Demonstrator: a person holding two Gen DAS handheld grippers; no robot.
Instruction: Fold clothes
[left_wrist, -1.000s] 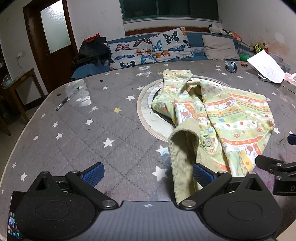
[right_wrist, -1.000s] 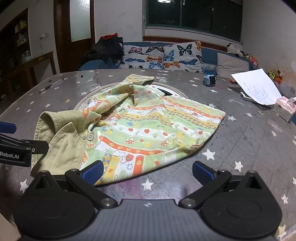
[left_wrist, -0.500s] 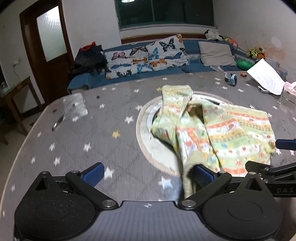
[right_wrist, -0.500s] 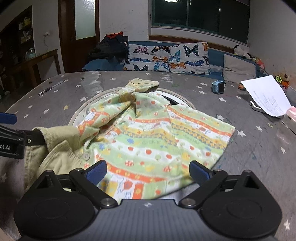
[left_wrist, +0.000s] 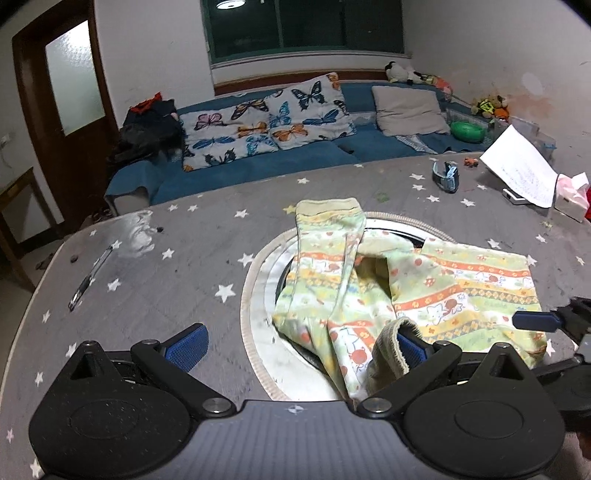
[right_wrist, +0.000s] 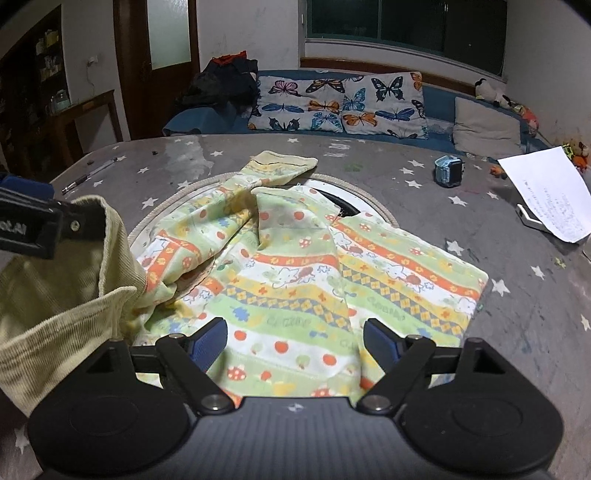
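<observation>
A child's green, yellow and orange patterned garment lies on the grey star-print table, partly over a round inset. Its ribbed yellow collar hangs over the right finger of my left gripper, whose jaws stand wide open. In the right wrist view the collar is lifted at the left, hooked on the left gripper's finger. My right gripper is open, its fingers straddling the garment's near hem. The right gripper's finger shows at the right in the left wrist view.
A pen lies at the table's left. A blue watch, a paper sheet and a tissue box sit at the far right. A sofa with butterfly cushions stands behind the table.
My left gripper has risen and pulled the collar up off the table. My right gripper has moved forward over the hem and its jaws have narrowed somewhat.
</observation>
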